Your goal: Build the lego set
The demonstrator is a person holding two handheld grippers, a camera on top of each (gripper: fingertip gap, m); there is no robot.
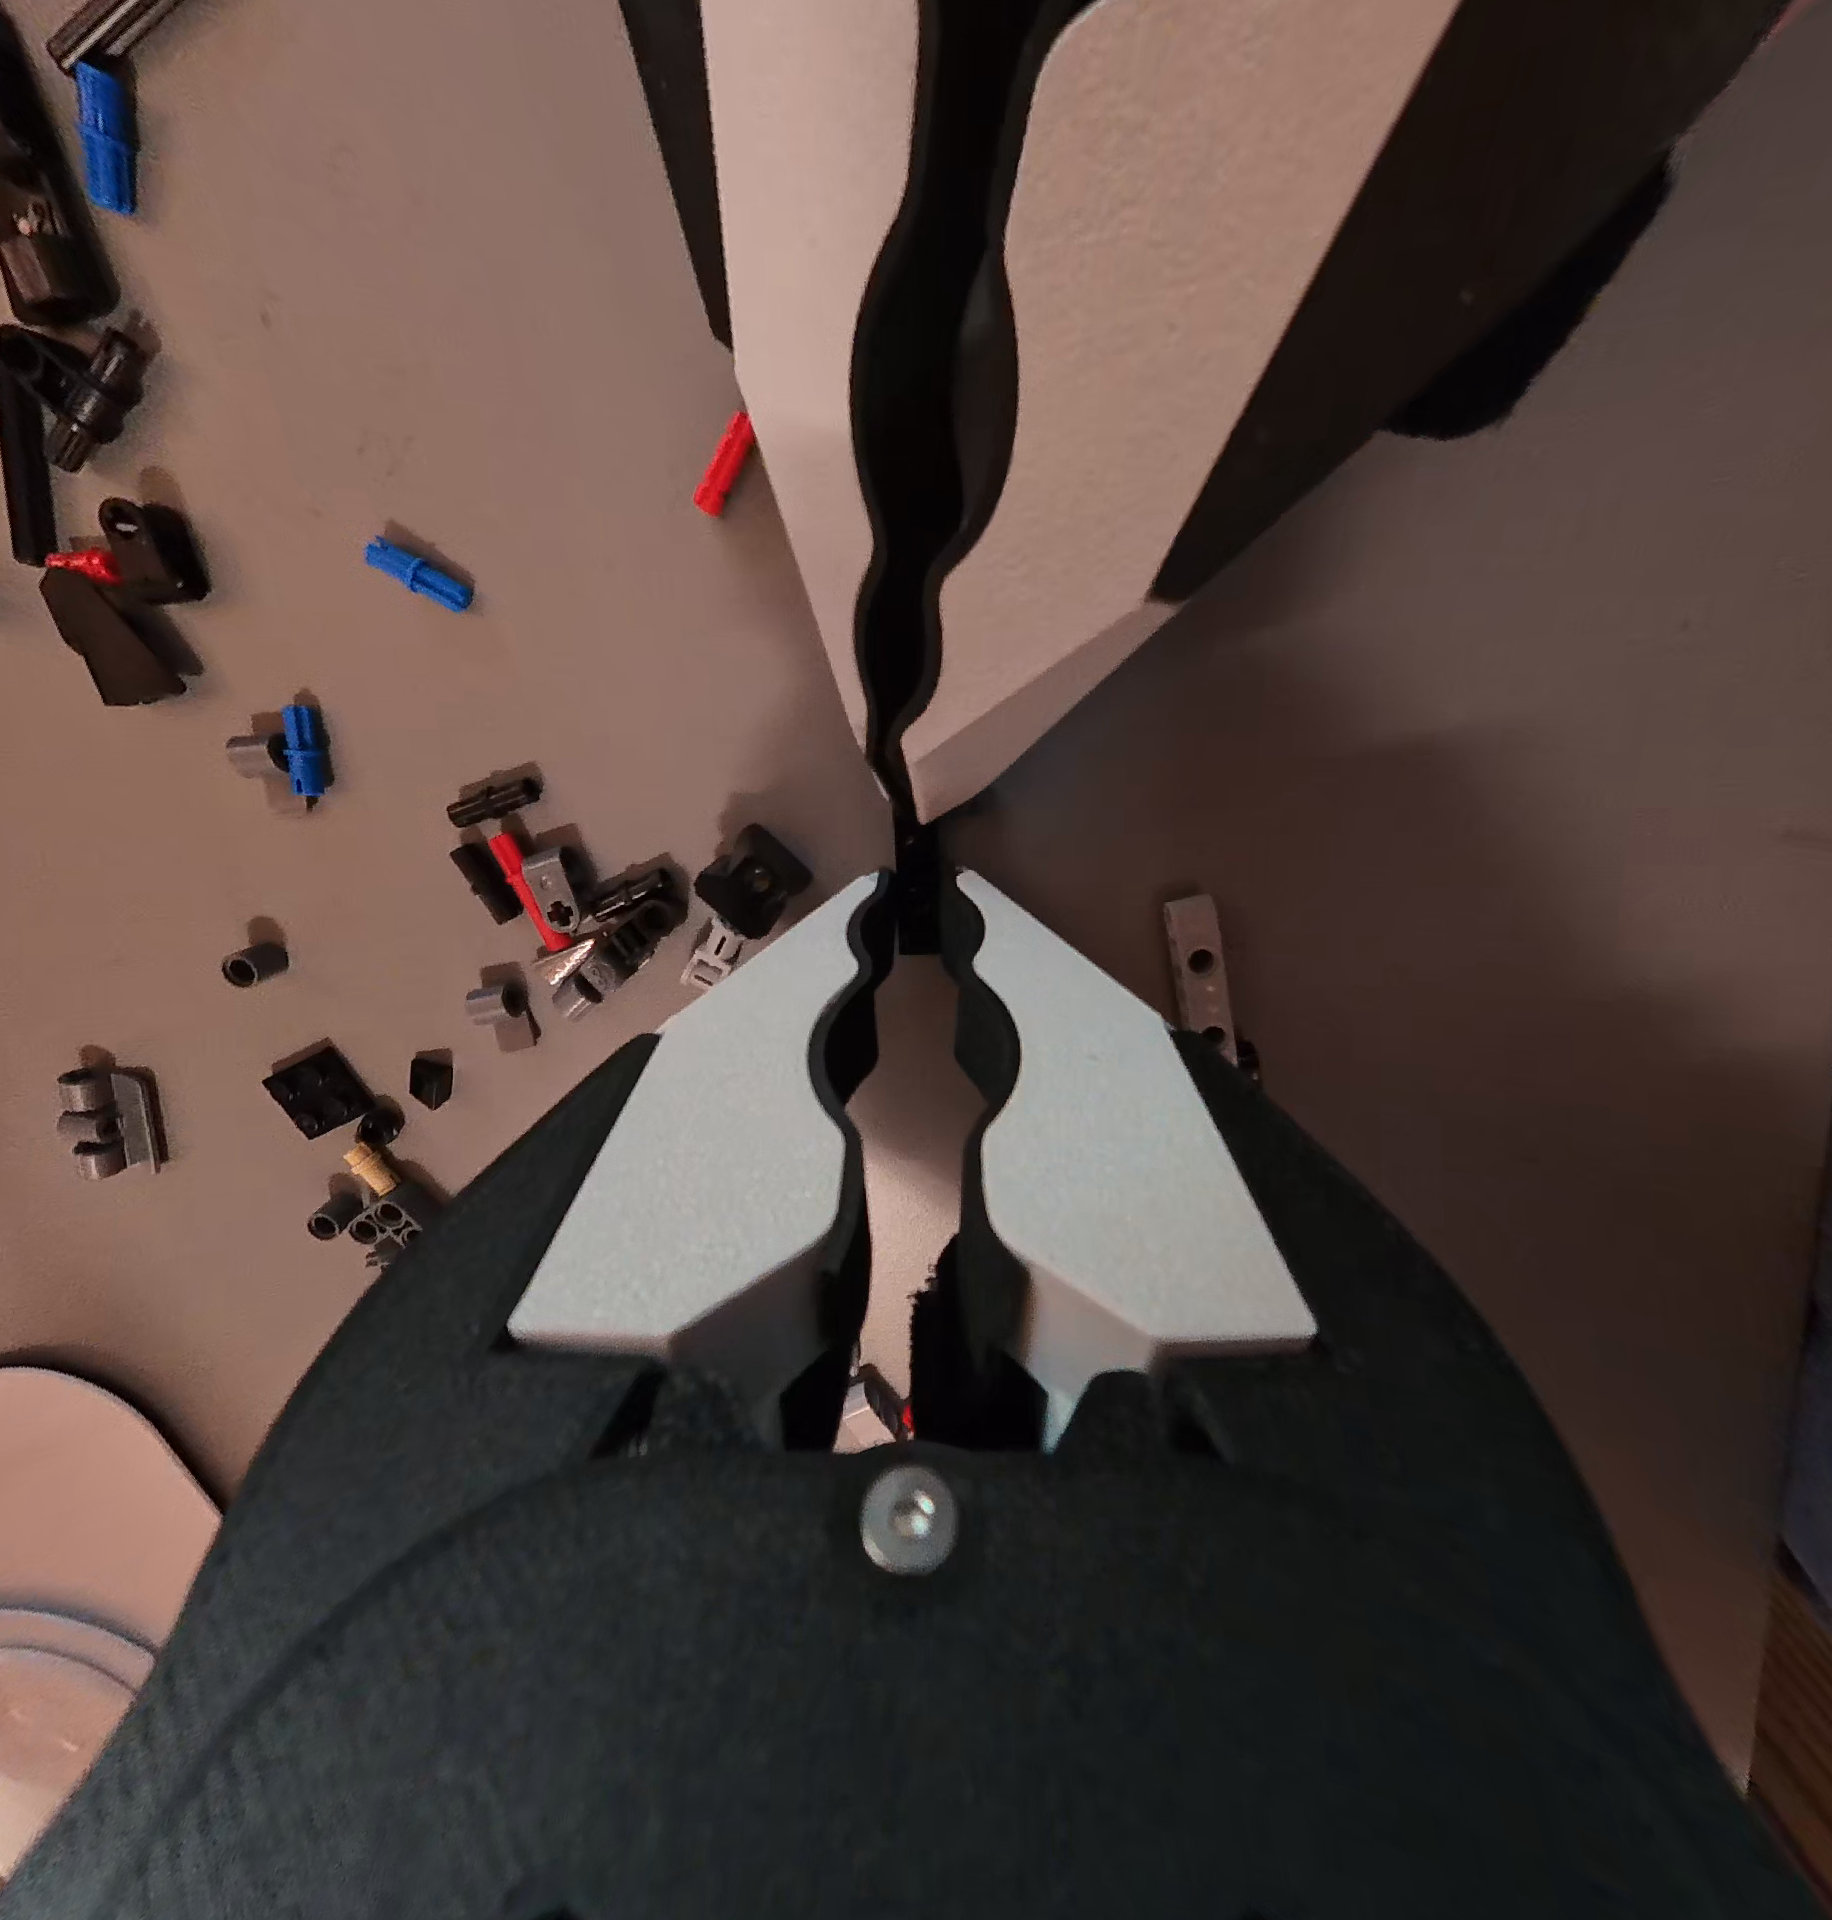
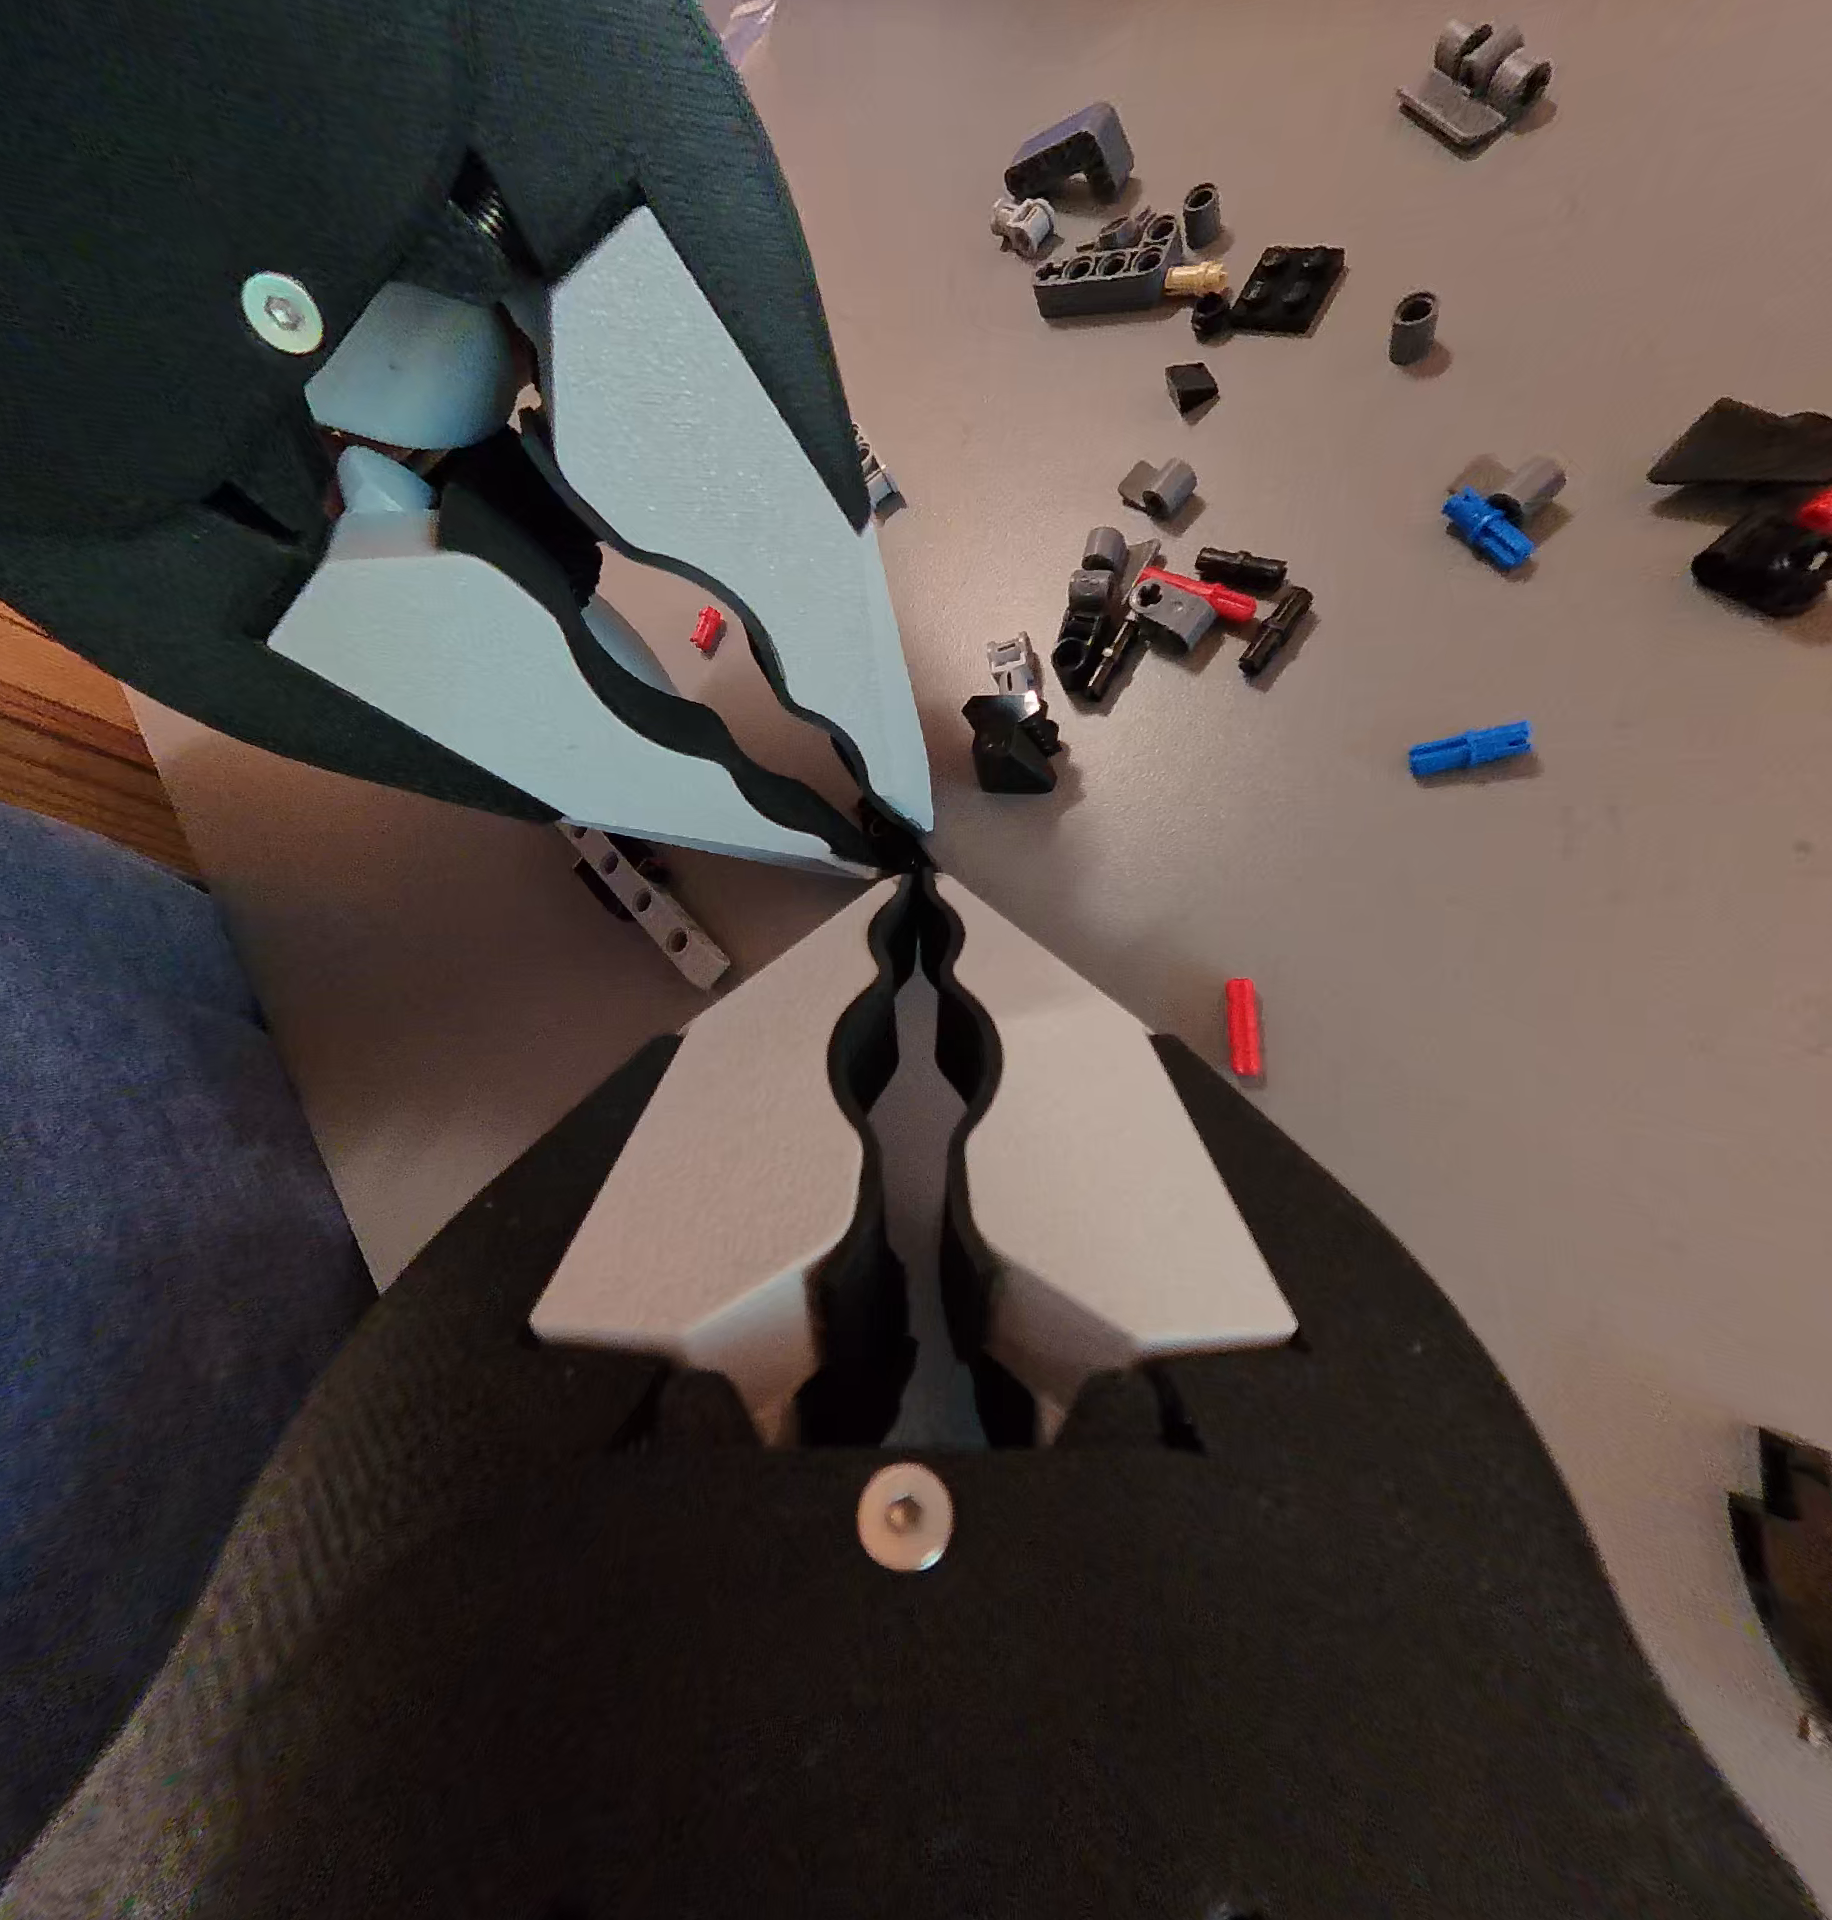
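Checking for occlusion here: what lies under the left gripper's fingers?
A grey holed beam lies on the table beneath the left gripper, and runs on under its fingers, hidden. A small black piece sits between the tips.

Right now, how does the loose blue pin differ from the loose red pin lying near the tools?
The blue pin lies almost crosswise in the right wrist view; the red pin lies nearly upright in the picture. The blue pin sits farther from the right tool; the red pin lies close beside it. Both are small pegs lying flat on the table, untouched.

Dim, warm indoor light — soft shadows on the table (image 1: 538,312); wide-angle bending and blur at the edges.
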